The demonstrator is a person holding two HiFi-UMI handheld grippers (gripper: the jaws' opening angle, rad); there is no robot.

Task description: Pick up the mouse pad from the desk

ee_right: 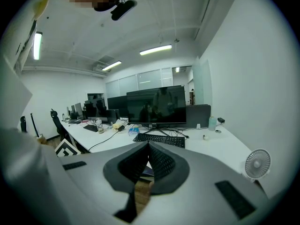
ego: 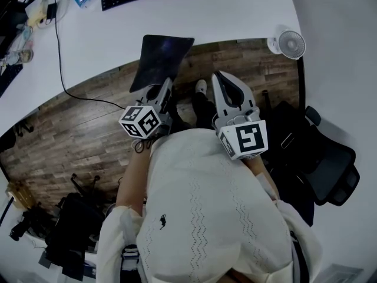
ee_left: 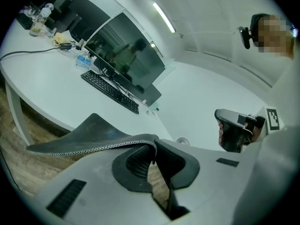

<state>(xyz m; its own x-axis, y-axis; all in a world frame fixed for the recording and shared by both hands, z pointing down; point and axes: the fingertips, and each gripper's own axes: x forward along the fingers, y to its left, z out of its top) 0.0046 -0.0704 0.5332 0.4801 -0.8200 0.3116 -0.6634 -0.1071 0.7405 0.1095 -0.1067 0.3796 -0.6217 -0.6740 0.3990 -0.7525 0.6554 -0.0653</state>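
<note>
Left gripper, at centre-left of the head view, has its jaws clamped on the near edge of the dark mouse pad. The pad stretches up the frame over the wooden floor to the rim of the white desk; whether its far end touches the desk cannot be told here. The right gripper sits just right of it, its tips pointing up the frame, and the person's white top hides both forearms. In the left gripper view the jaws pinch a corner of the mouse pad, which sags toward the left edge with its stitched border showing; the keyboard and monitor lie beyond. In the right gripper view the right gripper has its jaws together with nothing between them; a fan stands at lower right.
</note>
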